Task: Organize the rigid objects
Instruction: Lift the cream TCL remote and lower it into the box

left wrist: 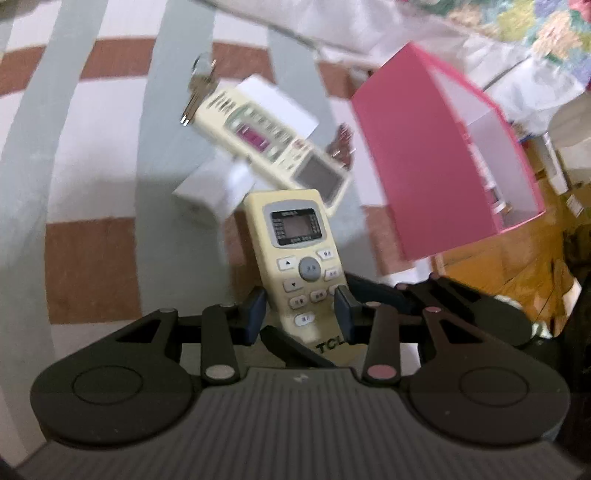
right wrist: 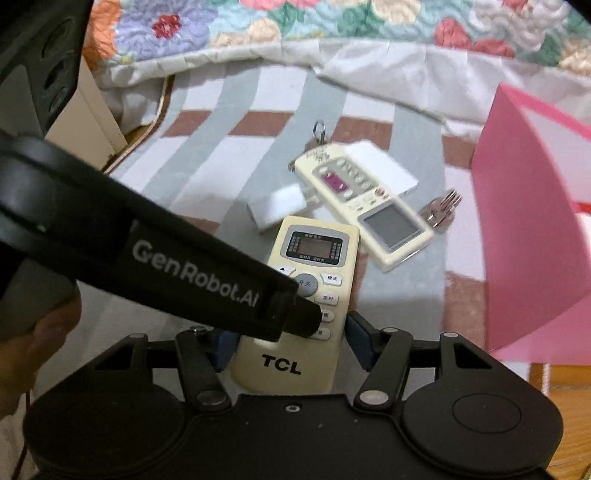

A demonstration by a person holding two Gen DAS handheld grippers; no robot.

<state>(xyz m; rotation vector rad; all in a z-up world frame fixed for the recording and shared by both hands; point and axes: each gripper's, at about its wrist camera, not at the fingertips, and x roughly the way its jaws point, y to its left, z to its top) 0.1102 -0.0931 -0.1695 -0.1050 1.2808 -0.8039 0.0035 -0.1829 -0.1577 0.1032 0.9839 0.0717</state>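
Note:
A cream TCL remote (left wrist: 295, 229) is held at its lower half between the blue pads of my left gripper (left wrist: 299, 310), which is shut on it. In the right wrist view the same TCL remote (right wrist: 314, 243) lies between the pads of my right gripper (right wrist: 291, 343). Those jaws stand a little wider than the remote, so that gripper is open. One black finger (right wrist: 207, 273) of the left gripper crosses in front of the remote from the left. A second cream remote (right wrist: 365, 206) with a purple button lies further off on the striped sheet.
A pink open box (right wrist: 532, 221) stands at the right. Keys (right wrist: 317, 136), a second key bunch (right wrist: 443, 210), a white block (right wrist: 280, 203) and a white card (right wrist: 384, 166) lie around the second remote. A floral quilt (right wrist: 295, 22) lies behind. A person's hand (right wrist: 37, 332) is at the left.

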